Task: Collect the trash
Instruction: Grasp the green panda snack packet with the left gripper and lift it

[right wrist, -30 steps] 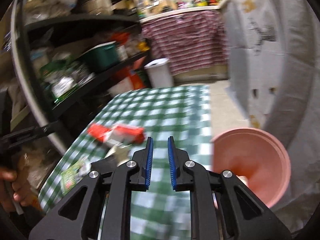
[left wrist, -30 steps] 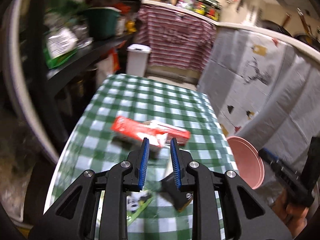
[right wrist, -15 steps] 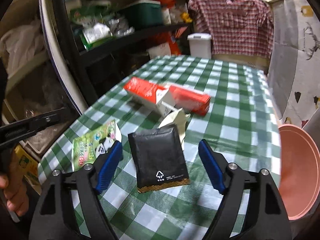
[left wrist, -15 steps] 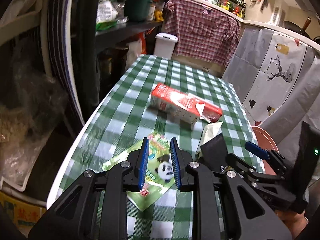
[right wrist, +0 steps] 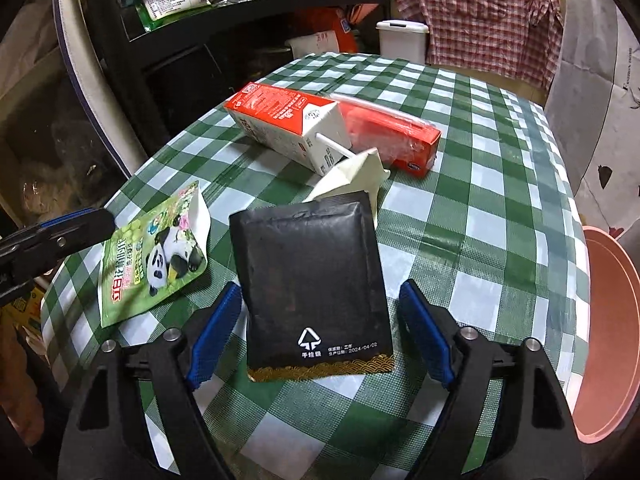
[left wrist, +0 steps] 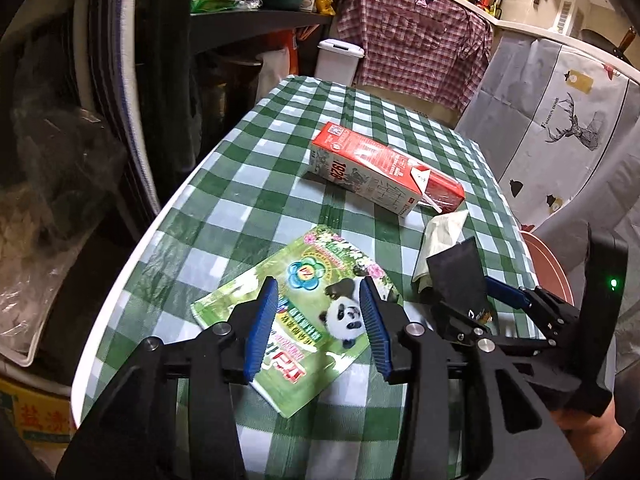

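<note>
Both tools line up pickups on the table: left gripper (left wrist: 318,322) opening over the panda wrapper (left wrist: 298,314), right gripper (right wrist: 320,334) closing around the black pouch (right wrist: 310,280), neither gripped yet; next, pinch and lift.

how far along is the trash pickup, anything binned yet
Nothing looks collected: the pink plastic basin shows nothing inside. The right gripper, closing, straddles the flat black foil packet; the left gripper, opening, hangs over the green panda wrapper. Neither grips yet. The red-and-white milk carton, red box and crumpled white paper remain.
</note>
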